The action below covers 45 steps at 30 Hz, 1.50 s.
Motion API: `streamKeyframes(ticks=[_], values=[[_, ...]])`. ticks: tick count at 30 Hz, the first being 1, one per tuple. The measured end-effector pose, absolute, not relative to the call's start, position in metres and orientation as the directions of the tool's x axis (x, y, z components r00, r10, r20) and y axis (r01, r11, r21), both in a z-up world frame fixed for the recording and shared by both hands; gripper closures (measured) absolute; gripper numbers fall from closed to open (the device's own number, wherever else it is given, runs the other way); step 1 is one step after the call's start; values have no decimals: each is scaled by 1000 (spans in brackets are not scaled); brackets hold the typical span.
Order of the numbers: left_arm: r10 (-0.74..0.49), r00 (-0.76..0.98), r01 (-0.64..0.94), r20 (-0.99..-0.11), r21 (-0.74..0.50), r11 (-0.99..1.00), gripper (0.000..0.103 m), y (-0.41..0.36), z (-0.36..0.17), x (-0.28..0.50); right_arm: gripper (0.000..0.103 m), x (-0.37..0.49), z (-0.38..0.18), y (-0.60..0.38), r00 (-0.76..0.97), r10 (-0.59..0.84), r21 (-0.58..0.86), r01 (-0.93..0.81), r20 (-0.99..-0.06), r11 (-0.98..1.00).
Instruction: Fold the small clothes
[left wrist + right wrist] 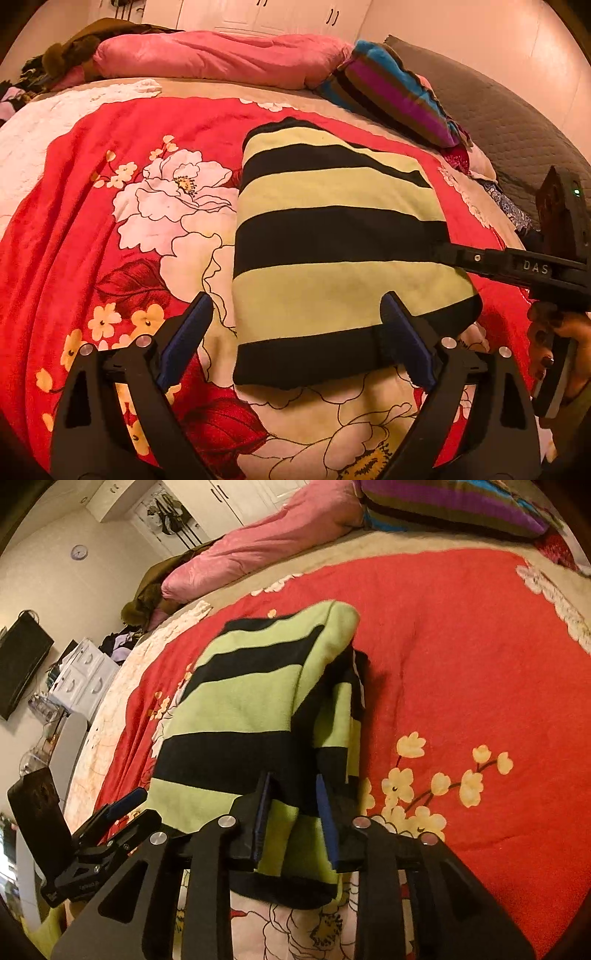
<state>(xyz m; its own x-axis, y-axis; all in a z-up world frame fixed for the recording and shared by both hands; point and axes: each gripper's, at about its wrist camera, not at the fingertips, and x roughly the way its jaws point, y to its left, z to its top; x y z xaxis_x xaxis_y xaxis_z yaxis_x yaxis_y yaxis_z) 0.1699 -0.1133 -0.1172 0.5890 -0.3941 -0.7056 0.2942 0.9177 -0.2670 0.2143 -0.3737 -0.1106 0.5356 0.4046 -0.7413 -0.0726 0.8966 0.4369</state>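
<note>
The striped garment, lime and black, lies part-folded on the red floral bedspread of the bed. The left hand-held gripper stands wide open over its near hem, one pad resting on the cloth, gripping nothing. The right hand-held gripper has its jaws narrowed around the garment's bunched right edge (whether the pads truly pinch it I cannot tell). To do this fold well, it likely pays to secure that edge fully, lift low, and keep the layers aligned.

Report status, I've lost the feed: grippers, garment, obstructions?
Left gripper open at striped garment's near hem. Right gripper narrow, garment edge between jaws. Nothing blocking on bedspread.
</note>
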Motion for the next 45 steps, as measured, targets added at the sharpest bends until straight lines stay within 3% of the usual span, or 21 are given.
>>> streamKeyframes(ticks=[8,21,32,34,37,45], values=[[-387,608,290,-693,-260,921,11,-112,-105,167,74,201,-100,-383,552,404,440,-75,-729,895],[-372,633,278,-679,-249,928,10,-108,-94,164,60,186,-94,-397,573,405,467,-43,-713,883],[-326,634,200,-701,-259,945,10,-86,-105,172,28,189,-91,-400,593,395,477,-22,-702,879],[-329,627,179,-706,-280,943,10,-80,-110,176,27,198,-93,-399,585,416,502,-19,-696,865],[-351,598,156,-720,-326,933,10,-74,-123,183,18,217,-102,-397,555,500,588,-24,-665,808],[-454,524,201,-721,-414,888,10,-86,-139,187,14,261,-138,-394,458,539,614,21,-707,789]])
